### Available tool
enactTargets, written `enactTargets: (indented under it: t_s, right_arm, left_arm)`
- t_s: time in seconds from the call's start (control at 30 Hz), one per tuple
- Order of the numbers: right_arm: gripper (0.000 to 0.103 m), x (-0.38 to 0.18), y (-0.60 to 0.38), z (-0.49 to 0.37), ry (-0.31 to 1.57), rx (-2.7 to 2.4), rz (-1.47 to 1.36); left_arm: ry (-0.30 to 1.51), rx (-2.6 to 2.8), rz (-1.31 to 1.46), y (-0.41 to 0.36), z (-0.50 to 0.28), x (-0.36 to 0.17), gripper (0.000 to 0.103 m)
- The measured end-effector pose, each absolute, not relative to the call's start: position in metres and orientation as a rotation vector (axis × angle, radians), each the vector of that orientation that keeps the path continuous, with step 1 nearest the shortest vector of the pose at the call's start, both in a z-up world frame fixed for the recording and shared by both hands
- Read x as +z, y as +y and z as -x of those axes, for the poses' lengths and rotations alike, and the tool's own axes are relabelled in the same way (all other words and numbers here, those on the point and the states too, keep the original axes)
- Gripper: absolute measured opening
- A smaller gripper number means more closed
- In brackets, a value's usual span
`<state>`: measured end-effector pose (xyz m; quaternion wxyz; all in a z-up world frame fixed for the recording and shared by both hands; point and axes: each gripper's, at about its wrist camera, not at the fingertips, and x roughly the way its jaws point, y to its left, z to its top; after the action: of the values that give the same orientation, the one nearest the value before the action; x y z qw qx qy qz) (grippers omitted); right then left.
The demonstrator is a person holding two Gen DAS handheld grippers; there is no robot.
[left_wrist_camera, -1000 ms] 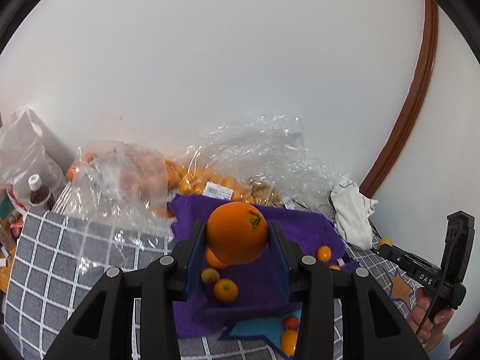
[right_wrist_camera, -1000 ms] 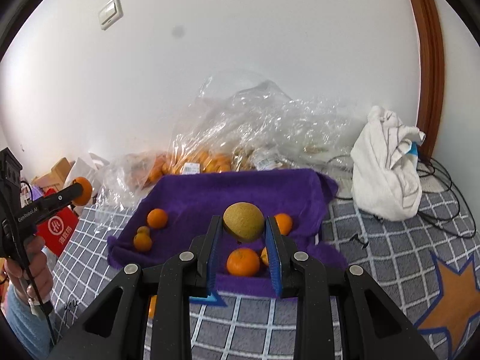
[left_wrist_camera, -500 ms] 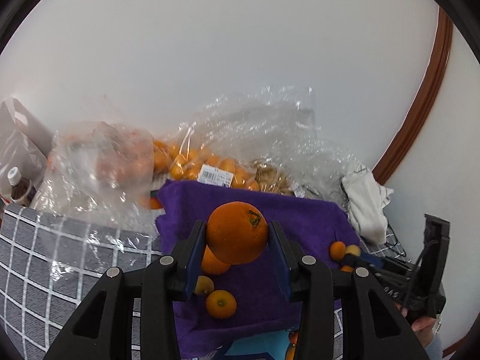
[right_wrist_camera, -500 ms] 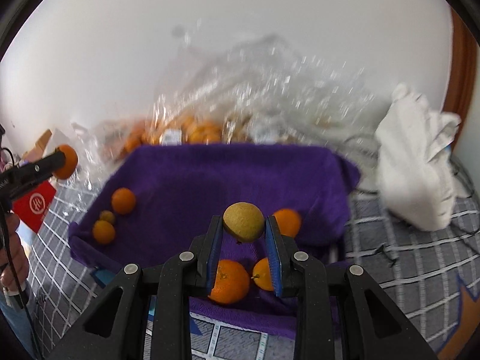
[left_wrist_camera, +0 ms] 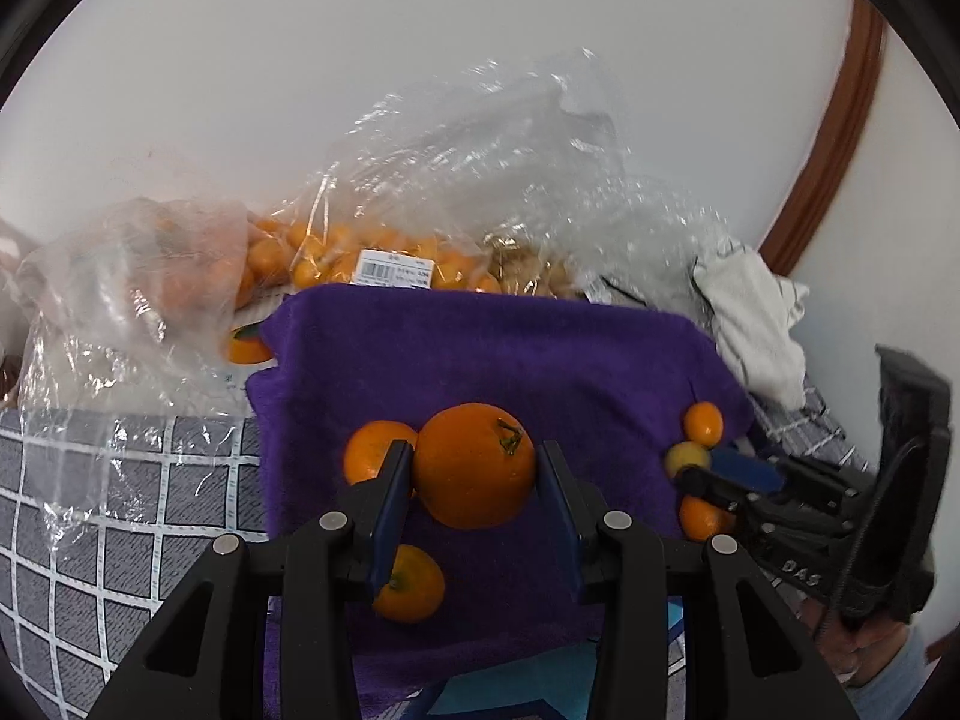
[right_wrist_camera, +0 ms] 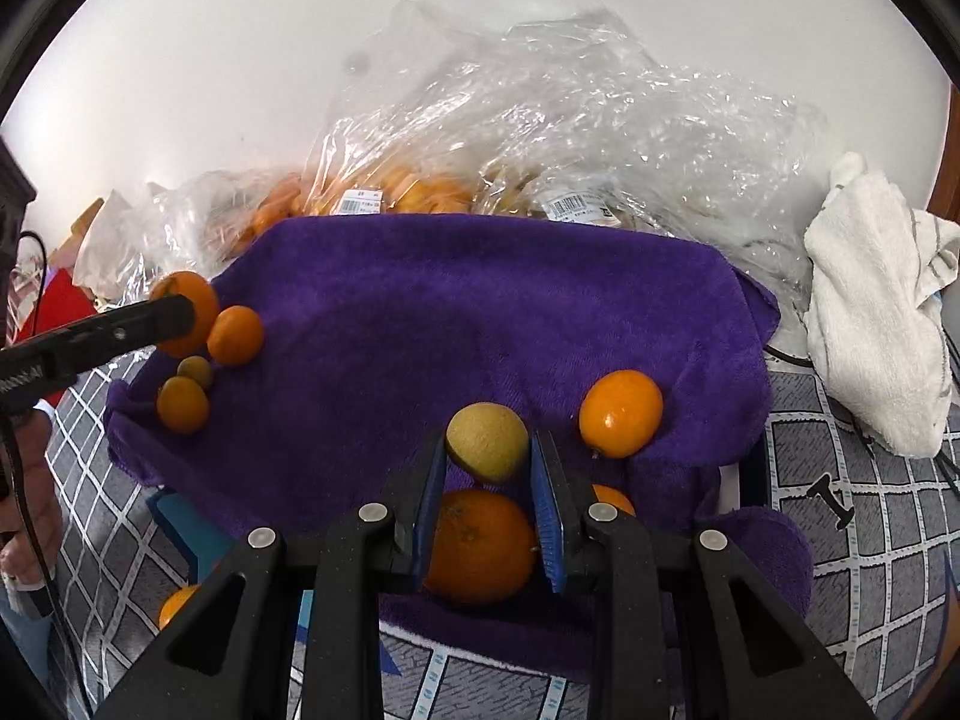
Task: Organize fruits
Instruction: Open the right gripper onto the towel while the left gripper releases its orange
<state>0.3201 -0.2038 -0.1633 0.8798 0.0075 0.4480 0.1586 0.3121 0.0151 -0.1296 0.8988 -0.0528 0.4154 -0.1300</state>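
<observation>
While my left tongs (left_wrist_camera: 474, 471) pinch the big orange (left_wrist_camera: 474, 465) over the purple towel (left_wrist_camera: 510, 354), my right tongs (right_wrist_camera: 487, 465) clamp a yellow-green fruit (right_wrist_camera: 487, 441).

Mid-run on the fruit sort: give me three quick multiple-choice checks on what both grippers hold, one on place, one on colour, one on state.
1. Where is the white rag?
A. On the towel's centre
B. Off the purple towel's right edge
C. Inside a plastic bag

2. What colour is the fruit in the right gripper?
A. Yellow-green
B. Deep red
C. Purple

3. What is the state of the left gripper?
A. Open, holding nothing
B. Out of view
C. Shut on the large orange

Answers: 1 B, the rag lies on the checked cloth beside the towel. 2 A, the small yellow-green fruit sits between the blue pads. 3 C, both pads press the orange's sides.
</observation>
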Motion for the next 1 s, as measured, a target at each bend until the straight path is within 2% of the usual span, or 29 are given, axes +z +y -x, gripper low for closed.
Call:
enactTargets:
  t_s: [0.13,0.8,1.0]
  right_arm:
    - [0.039,-0.157,-0.211,-0.315,0.923,0.32,-0.027]
    - [0.044,-0.101,-0.269,-0.269,0.808,0.188,-0.125]
    - [0.047,-0.093,-0.273,-0.245,0.815,0.175,-0.135]
  left_arm:
    - [0.881,-0.26,0.071,0.009,-0.313,-0.137,0.04]
    - [0.978,-0.263,-0.006,-0.012,-0.308,-0.156,0.04]
    - [0.927,-0.262,-0.011,-0.011,-0.294,-0.127,0.051]
